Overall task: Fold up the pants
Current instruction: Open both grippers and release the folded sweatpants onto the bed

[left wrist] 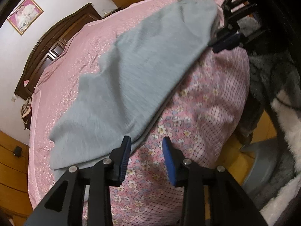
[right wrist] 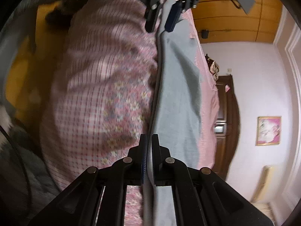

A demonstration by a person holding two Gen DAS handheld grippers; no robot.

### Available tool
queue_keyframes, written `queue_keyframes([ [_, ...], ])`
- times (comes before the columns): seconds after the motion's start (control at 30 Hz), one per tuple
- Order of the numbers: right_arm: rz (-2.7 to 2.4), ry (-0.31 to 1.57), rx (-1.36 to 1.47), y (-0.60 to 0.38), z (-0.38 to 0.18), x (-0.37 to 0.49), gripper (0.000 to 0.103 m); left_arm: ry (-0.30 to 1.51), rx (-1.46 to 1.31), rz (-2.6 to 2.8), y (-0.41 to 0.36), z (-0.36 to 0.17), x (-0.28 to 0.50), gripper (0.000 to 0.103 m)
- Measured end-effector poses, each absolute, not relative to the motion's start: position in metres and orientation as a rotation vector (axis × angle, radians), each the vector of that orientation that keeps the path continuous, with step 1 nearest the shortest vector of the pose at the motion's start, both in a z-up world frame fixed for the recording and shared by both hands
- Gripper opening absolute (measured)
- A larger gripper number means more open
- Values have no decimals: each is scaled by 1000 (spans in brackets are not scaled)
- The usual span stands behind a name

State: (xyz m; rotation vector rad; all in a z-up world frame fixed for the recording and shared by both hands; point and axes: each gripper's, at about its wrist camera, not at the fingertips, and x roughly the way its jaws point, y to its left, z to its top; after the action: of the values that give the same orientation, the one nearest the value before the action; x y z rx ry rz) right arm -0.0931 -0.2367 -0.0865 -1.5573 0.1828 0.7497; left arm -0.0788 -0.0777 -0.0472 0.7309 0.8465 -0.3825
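Nearest to me in the left wrist view, my left gripper (left wrist: 146,143) fills the bottom centre of the frame, and its jaws stand apart with nothing pinched between them. The left pad sits right at the lower edge of the pants (left wrist: 131,79), and through the gap I see only the flowered quilt (left wrist: 197,122). That pale grey-blue cloth runs from the bottom centre diagonally up to the upper right. It lies partly on the quilt and partly on the pink bedspread (left wrist: 75,60) to its left.

Over in the right wrist view, my right gripper (right wrist: 149,143) sits at the bottom centre with its jaws closed tight on the near edge of the pants (right wrist: 176,94). A thin fold of the cloth shows squeezed between the blue pads. From there the fabric stretches straight up the middle of the frame, with the quilt (right wrist: 94,94) bunched at its left and the bedspread (right wrist: 208,98) at its right.

Far end now: the left gripper (right wrist: 161,21) shows at the top centre, jaws parted with the edge of the pants running up between them. In the left view the right gripper (left wrist: 224,43) shows at the upper right, gripping the far corner. Beyond the bed, a dark wooden headboard (left wrist: 56,43) stands at the left, and a framed picture (left wrist: 25,15) hangs on the wall at the upper left.
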Motion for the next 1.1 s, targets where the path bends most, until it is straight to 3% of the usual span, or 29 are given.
queue_keyframes([
  [0.23,791,357,-1225,-238,-37,-67,5,852,579,-404,-68,-17,-73,48],
  [0.5,799,464,-1017,-237,10,-35,5,839,428,-359,-48,13,-48,52],
  [0.67,788,532,-837,-233,25,-13,5,835,315,-322,-25,22,-35,61],
  [1.1,811,542,-809,-202,32,-1,5,905,152,-149,51,7,-27,61],
])
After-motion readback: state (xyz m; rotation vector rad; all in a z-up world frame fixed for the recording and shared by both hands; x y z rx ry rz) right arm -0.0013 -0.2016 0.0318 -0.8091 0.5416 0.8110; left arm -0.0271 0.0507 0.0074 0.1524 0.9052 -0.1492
